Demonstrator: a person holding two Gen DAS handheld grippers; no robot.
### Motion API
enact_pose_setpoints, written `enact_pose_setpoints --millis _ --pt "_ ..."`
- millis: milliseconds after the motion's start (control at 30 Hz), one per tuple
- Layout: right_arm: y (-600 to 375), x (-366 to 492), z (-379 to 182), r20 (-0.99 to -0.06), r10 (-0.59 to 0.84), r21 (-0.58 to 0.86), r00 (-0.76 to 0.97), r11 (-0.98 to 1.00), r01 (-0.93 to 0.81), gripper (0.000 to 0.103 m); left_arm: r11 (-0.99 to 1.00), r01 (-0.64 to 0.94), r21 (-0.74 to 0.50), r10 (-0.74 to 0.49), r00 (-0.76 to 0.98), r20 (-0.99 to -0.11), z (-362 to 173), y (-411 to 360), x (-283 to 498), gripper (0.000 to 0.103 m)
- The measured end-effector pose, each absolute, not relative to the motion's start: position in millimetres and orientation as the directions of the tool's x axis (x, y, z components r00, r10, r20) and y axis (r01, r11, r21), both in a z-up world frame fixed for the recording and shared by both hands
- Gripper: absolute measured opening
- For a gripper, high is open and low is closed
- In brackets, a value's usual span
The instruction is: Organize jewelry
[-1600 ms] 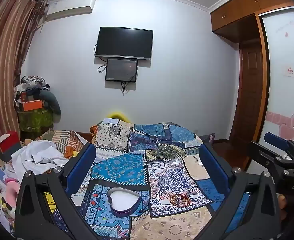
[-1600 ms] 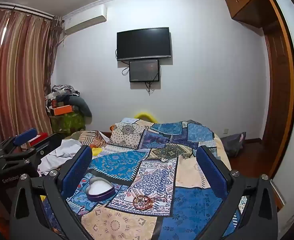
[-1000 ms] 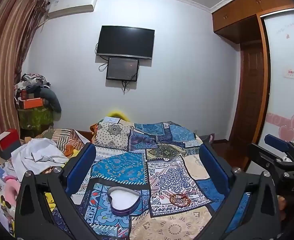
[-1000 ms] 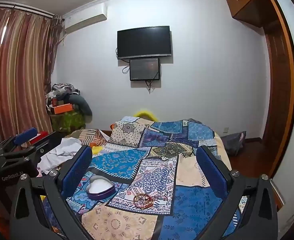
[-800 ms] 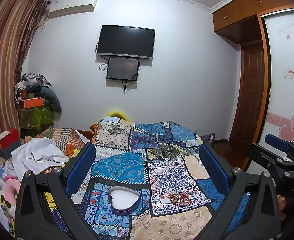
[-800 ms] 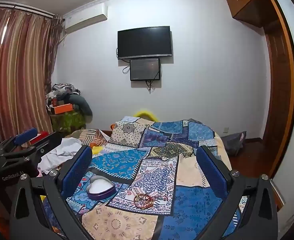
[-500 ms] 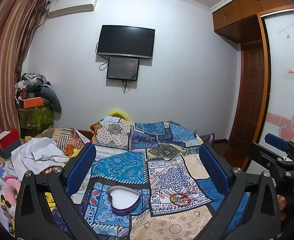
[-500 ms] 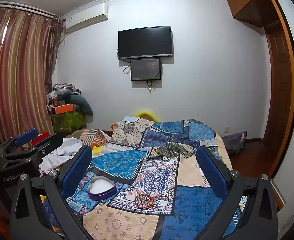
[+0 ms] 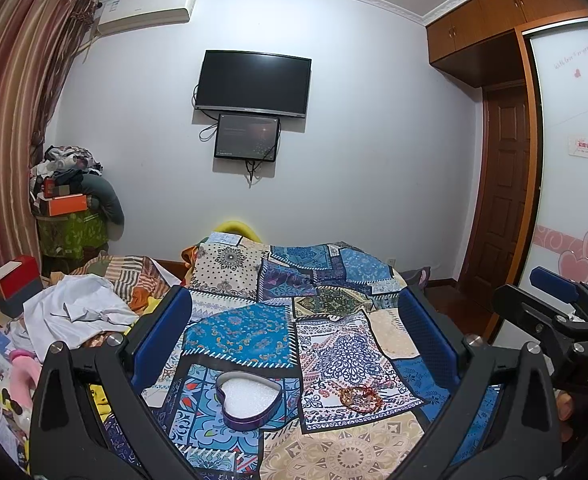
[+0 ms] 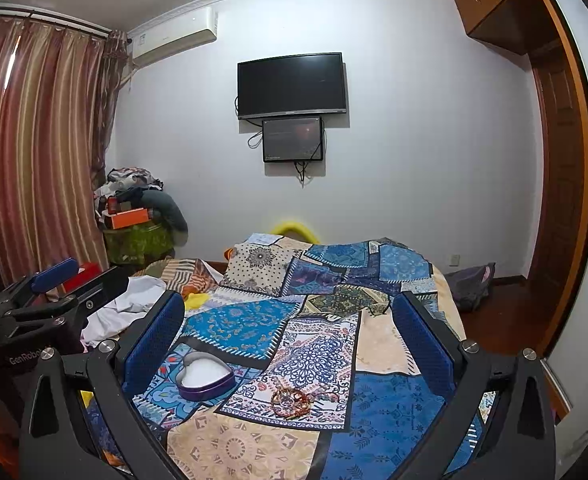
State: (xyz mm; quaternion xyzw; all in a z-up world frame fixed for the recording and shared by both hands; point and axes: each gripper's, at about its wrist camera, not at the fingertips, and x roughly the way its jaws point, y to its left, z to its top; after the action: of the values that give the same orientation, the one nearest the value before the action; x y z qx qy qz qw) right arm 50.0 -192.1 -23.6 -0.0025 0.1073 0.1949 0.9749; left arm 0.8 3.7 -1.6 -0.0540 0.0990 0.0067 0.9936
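A purple heart-shaped tin (image 9: 248, 400) with white lining lies open on the patchwork bedspread (image 9: 237, 324). It also shows in the right wrist view (image 10: 204, 376). A small tangle of gold and red bracelets (image 9: 361, 397) lies to its right, seen in the right wrist view too (image 10: 294, 397). My left gripper (image 9: 294, 332) is open and empty, held above and short of both. My right gripper (image 10: 287, 332) is open and empty, also above the bed. Each gripper shows at the other view's edge.
A pile of white and striped clothes (image 9: 81, 308) lies on the bed's left side. A TV (image 9: 252, 82) hangs on the far wall. Curtains (image 10: 33, 152) are on the left. A wooden door (image 9: 502, 200) and wardrobe stand at right.
Both views have drifted very slightly; the tin and the bracelets lie where they were. Both grippers stay open and empty.
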Motion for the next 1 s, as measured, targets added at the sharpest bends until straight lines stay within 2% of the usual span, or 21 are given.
enact_pose_setpoints --millis 1000 --pt "-194.0 51.1 -20.6 -0.217 0.383 0.042 0.898 0.923 -0.383 0.103 0.994 -0.03 -0.108 0.007 0.979 -0.203 -3.7 6.8 1.2 0.103"
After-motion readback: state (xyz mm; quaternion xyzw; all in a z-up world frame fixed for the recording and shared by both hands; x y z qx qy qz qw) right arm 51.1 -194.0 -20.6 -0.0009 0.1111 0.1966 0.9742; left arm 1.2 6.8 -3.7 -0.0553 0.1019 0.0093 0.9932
